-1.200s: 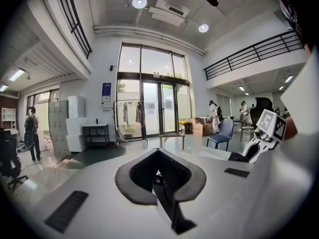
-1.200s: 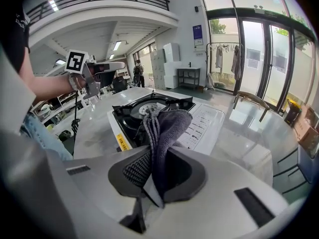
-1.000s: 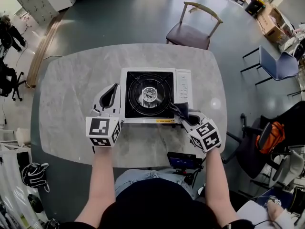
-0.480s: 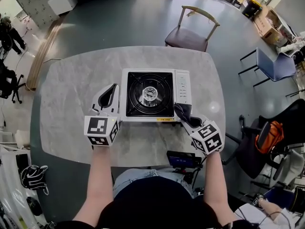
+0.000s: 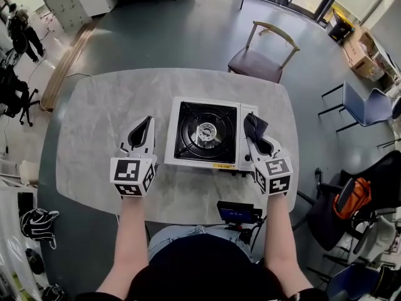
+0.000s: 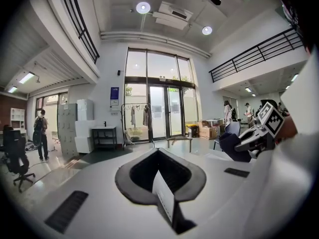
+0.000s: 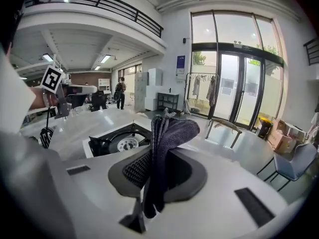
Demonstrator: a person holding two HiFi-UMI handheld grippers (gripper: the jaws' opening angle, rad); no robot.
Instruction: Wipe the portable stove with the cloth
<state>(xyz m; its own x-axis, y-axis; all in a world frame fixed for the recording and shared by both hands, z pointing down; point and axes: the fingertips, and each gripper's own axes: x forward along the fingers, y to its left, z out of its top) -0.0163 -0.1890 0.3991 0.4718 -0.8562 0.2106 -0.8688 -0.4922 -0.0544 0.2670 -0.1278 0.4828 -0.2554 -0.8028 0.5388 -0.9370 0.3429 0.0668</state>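
The stove (image 5: 207, 133) sits mid-tabletop (image 5: 94, 124). The right gripper (image 5: 253, 132) has its fingers closed on a dark cloth (image 5: 254, 124), whose bunched end sticks out past the fingertips over the stove's right strip, beside the burner; whether it touches the stove cannot be told. The left gripper (image 5: 145, 125) is just beside the stove's left side, its fingers together with nothing between them.
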